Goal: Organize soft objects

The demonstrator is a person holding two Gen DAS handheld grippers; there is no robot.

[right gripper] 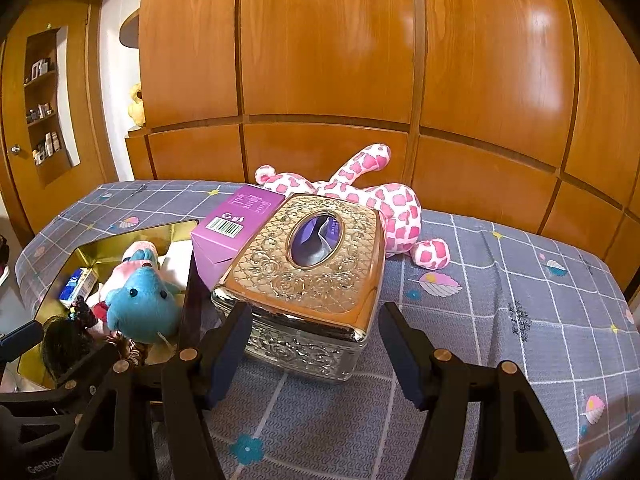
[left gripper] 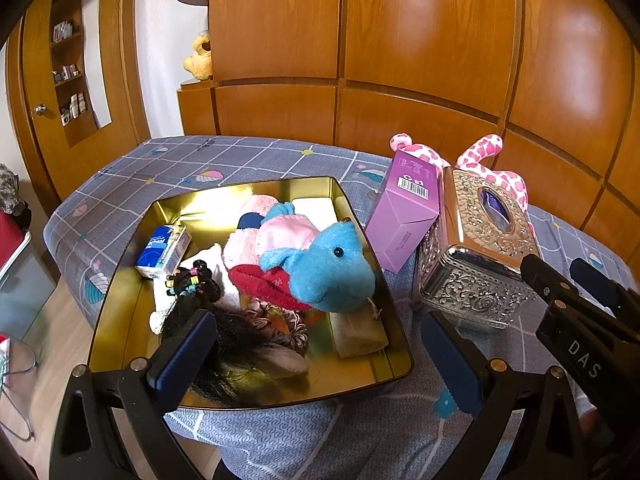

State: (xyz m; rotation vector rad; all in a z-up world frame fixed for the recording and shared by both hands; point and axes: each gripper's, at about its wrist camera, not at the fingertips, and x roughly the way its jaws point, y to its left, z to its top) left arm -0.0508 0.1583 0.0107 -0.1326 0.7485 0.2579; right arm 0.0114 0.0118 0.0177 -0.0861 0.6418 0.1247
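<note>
— Where are the soft things?

— Most sit in the gold tin (left gripper: 362,216) on the bed: a blue plush toy (left gripper: 328,268) lies on top, over a pink cloth (left gripper: 286,232) and a red one (left gripper: 264,282), with a black-haired doll (left gripper: 208,304) at the near side and a small blue-and-white carton (left gripper: 164,250) against the tin's left wall.

— Anything soft outside it?

— A pink-spotted plush (right gripper: 384,204) lies on the checked bedspread (right gripper: 520,280) behind the silver tissue box (right gripper: 308,272), touching its far edge. A purple box (right gripper: 236,232) stands between tin and tissue box.

— And the grippers?

— The left gripper (left gripper: 320,354) hovers over the tin's near edge, fingers wide apart, holding nothing. The right gripper (right gripper: 316,352) has its fingers spread too, one to each side of the tissue box's near end; I can't tell whether either pad touches it.

— Background?

— Wooden wardrobe panels (right gripper: 320,60) rise behind the bed.
</note>
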